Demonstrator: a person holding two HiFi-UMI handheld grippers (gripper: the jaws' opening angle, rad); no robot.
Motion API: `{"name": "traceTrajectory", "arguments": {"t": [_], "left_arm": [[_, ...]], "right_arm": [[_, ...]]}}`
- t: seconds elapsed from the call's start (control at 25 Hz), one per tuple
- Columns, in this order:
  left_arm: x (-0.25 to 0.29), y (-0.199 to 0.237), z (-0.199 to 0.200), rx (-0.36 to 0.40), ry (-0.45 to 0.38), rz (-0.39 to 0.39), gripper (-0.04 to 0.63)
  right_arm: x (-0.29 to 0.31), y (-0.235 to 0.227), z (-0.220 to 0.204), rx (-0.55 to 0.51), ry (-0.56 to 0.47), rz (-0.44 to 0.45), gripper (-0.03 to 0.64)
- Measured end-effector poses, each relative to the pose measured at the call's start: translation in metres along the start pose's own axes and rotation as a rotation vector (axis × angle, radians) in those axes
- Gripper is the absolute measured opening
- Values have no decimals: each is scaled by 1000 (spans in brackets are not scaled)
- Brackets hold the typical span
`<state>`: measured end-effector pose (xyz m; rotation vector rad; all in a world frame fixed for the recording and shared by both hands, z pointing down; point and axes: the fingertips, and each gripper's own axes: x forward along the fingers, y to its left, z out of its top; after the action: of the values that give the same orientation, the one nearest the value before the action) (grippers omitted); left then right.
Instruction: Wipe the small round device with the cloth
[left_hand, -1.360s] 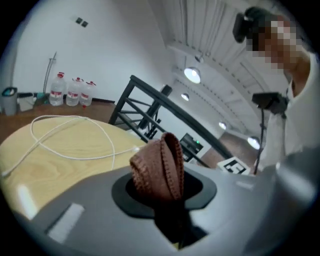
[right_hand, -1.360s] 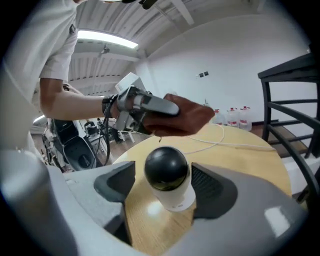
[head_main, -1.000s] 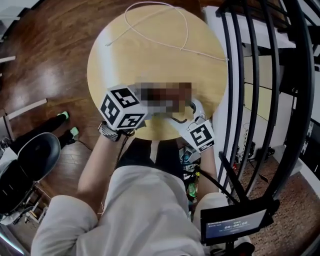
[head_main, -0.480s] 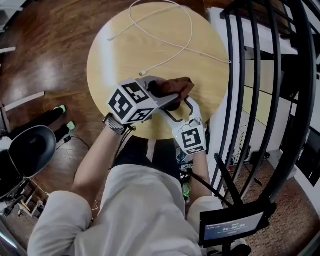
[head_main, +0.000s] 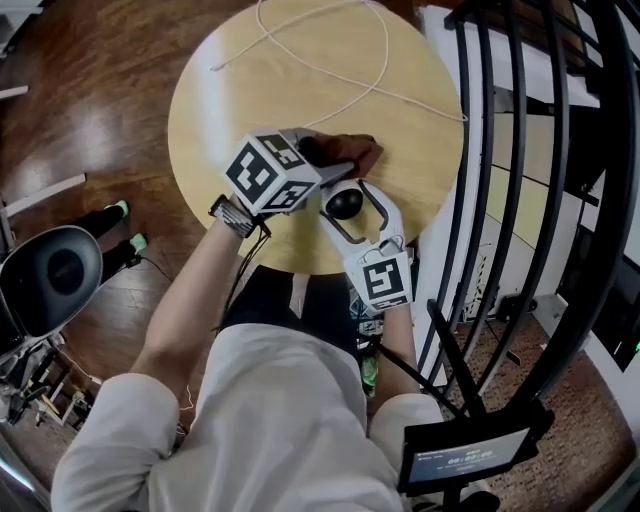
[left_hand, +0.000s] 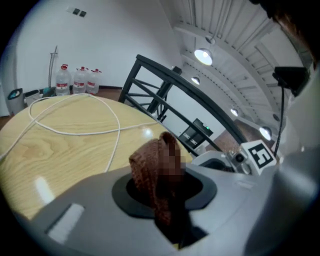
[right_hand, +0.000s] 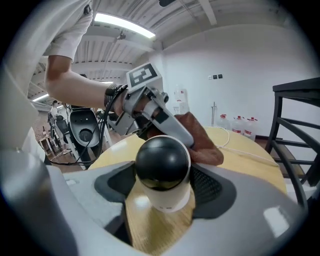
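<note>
At the far left a black chair (head_main: 55, 285) stands on the dark wood floor, well apart from the round wooden table (head_main: 230, 100). A white cable (left_hand: 75, 133) loops loosely over the far half of the table, clear of both grippers. Beyond the table's far edge, three clear bottles (left_hand: 77, 80) with red caps stand by the wall; they are too small to tell what is in them.

The left gripper (left_hand: 162, 192) reaches in from the near left edge of the table. Its jaws are clenched on a brown cloth (left_hand: 150, 165), which bunches up between them. The cloth hangs just behind the device (right_hand: 162, 165); I cannot tell whether it touches it.

The device stands on the table near its front right edge. It is upright, with the black dome on top and the white base down, so its long axis runs up and down. The right gripper (right_hand: 162, 186) has just been closing its jaws, and they now grasp the device, one pad on each side.

To the right, a black railing (head_main: 608, 170) curves close beside the table, and a small screen (head_main: 465, 455) sits low in the head view.
</note>
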<state>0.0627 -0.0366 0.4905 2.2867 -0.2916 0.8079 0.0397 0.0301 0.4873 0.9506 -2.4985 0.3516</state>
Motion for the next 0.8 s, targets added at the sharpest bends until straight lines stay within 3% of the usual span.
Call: {"name": "traceTrajectory", "arguments": {"t": [0.24, 0.48, 0.6, 0.72, 0.8], "left_arm": [[20, 13, -14, 16, 89, -47, 107], [37, 14, -10, 214, 180, -22, 106], [44, 15, -21, 278, 223, -8, 104], [44, 17, -22, 288, 214, 5, 106], [41, 18, -20, 265, 165, 19, 109]], "right_arm": [[-1, -1, 1, 4, -11, -8, 341], [2, -7, 3, 8, -17, -25, 342], [1, -7, 4, 22, -23, -44, 342], [0, -6, 4, 45, -26, -65, 342], [-1, -7, 3, 53, -21, -81, 341]]}}
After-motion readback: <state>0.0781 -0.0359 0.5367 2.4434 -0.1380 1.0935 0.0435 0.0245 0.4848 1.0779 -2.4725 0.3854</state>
